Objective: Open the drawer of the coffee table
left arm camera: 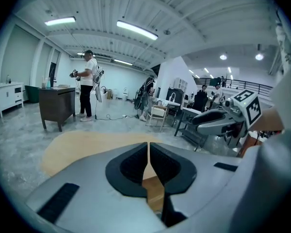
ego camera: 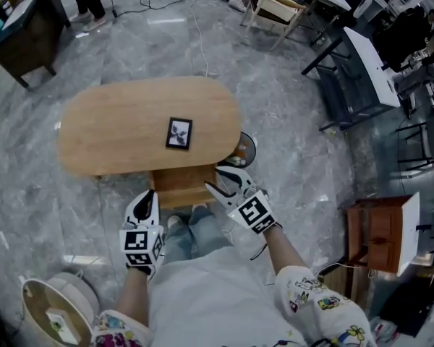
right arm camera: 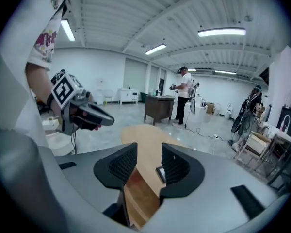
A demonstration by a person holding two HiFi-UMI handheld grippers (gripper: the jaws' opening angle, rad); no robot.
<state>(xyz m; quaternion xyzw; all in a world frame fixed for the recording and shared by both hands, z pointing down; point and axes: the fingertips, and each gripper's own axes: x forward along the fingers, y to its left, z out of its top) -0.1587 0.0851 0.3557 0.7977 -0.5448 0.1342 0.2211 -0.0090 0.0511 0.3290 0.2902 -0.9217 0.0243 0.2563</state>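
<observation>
Pale, smooth-grained wood, rounded at both ends into a long oval, makes up the coffee-table worktop [ego camera: 116, 121], seen from above on a glossy floor [ego camera: 296, 114] of grey, marble-veined stone. A small rectangular picture [ego camera: 179, 133] in a black frame lies flat near the oval's middle. From beneath the near edge the drawer [ego camera: 181, 188] juts out toward the person, a square-cornered form of slightly darker, warmer wood. It stands open, directly ahead of the person's blue jeans [ego camera: 192, 233].

The left claw [ego camera: 150, 194] is glossy white plastic with black trim and carries a cube of square black-and-white markers. It hangs just to the drawer's left, its ribbed black pads clenched together with nothing between them. The right claw [ego camera: 213, 178] is near the drawer's right corner, though the view from above does not show whether it touches the wood. It is released: the two pads stand apart, and only the worktop and the drawer's wood show through the gap.

Flower-printed white sleeves [ego camera: 311, 302] cover the person's upper arms. A round, dark disc-shaped thing [ego camera: 244, 149] shows at the worktop's right end, too hidden to identify. Off to the right stands a reddish-brown wooden cabinet [ego camera: 376, 230]. At the lower left is a round cream-coloured tub [ego camera: 54, 313] with a tan top.
</observation>
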